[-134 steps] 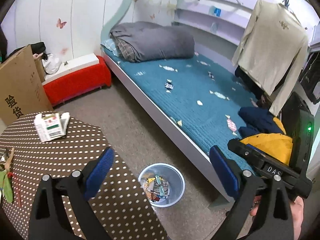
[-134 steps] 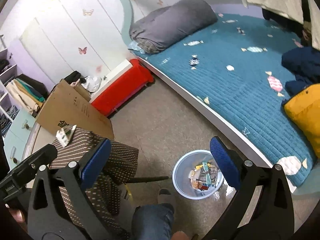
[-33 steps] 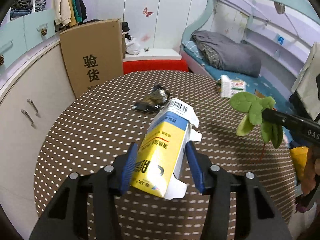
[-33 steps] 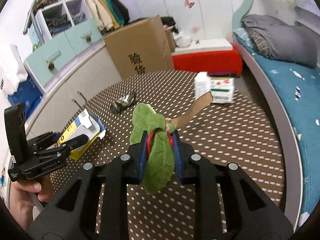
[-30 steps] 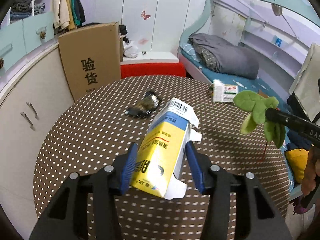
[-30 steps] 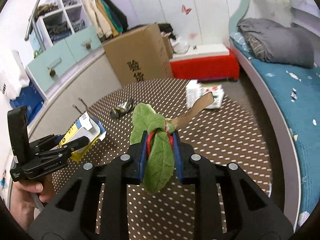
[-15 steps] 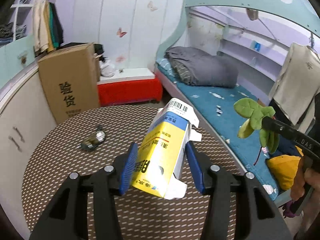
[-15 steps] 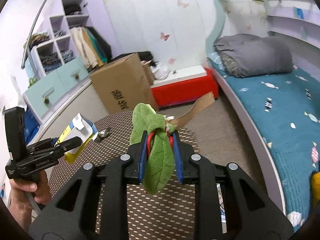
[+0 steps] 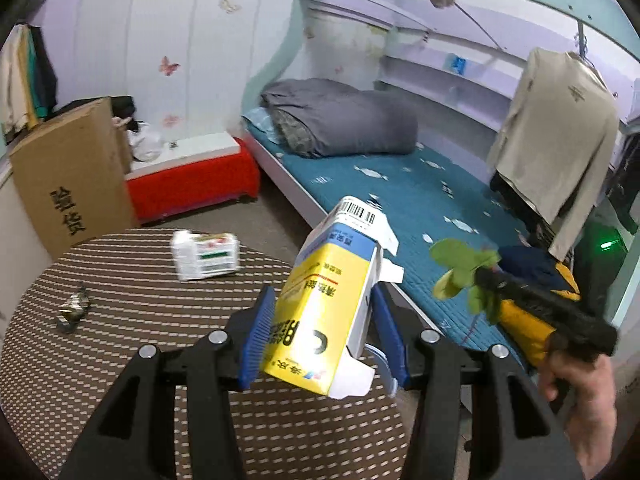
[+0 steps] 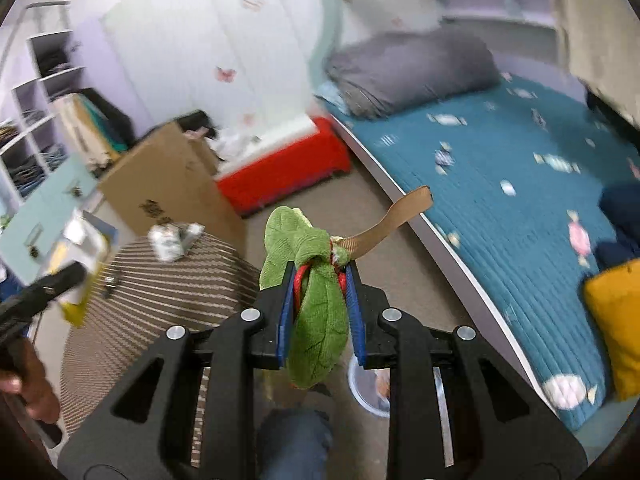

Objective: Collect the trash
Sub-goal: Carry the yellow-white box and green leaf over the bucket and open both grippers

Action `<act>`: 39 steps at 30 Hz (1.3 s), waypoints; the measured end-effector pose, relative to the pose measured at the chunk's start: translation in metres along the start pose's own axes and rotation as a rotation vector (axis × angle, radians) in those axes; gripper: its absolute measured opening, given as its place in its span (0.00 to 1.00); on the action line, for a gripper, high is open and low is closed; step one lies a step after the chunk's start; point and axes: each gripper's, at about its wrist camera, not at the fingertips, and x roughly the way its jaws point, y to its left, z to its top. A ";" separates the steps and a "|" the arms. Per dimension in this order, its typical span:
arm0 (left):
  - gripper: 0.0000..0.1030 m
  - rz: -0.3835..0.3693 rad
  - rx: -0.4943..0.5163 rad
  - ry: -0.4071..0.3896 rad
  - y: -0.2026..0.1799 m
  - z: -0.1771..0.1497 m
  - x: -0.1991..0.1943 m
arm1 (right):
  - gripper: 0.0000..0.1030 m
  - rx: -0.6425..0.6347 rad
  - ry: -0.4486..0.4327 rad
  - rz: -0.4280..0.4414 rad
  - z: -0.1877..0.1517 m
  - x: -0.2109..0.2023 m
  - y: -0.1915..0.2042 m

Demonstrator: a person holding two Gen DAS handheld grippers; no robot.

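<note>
The left hand-held gripper (image 9: 324, 336) was clamped at a middling width on a yellow and blue carton (image 9: 328, 304), which stood tilted between its blue pads, lifted clear of the counter (image 9: 120, 320) below it. The right hand-held gripper (image 10: 320, 312) was squeezed nearly shut on a green fabric leaf (image 10: 316, 320) with a tan strap sticking out ahead of it. So two pieces were in hand but not yet dropped; only a sliver of the bin (image 10: 370, 394) showed on the floor below the right hand-held gripper, mostly hidden behind its frame, beside the person's knee (image 10: 294, 440). Judging by this, the task was partway through: a white packet (image 9: 206, 254) and a small crumpled wrapper (image 9: 72, 312) lay on the counter ahead and to the left of the left hand-held gripper, still to be collected. Compared with a second before, both grips were unchanged, but both hand-held grippers had swung away from the counter's middle toward the bed (image 9: 420, 200), so that the wrapper now sat far off to the left and the floor beside the bed had come into view ahead.
</note>
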 end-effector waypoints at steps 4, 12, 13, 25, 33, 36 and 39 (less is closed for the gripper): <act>0.48 -0.025 0.036 0.032 -0.024 0.002 0.024 | 0.23 0.076 0.077 -0.033 -0.015 0.036 -0.035; 0.48 -0.053 0.073 0.111 -0.061 0.003 0.079 | 0.23 0.192 0.213 -0.049 -0.049 0.101 -0.082; 0.48 -0.055 0.077 0.122 -0.065 0.003 0.087 | 0.23 0.199 0.223 -0.049 -0.051 0.106 -0.084; 0.48 -0.051 0.168 0.337 -0.104 -0.006 0.191 | 0.23 0.261 0.290 -0.056 -0.064 0.149 -0.115; 0.48 -0.026 0.219 0.453 -0.117 -0.011 0.236 | 0.25 0.291 0.327 -0.061 -0.075 0.166 -0.128; 0.50 -0.026 0.226 0.483 -0.119 -0.012 0.249 | 0.37 0.289 0.359 -0.052 -0.078 0.176 -0.130; 0.51 -0.025 0.216 0.524 -0.118 -0.014 0.260 | 0.71 0.310 0.361 -0.057 -0.081 0.181 -0.136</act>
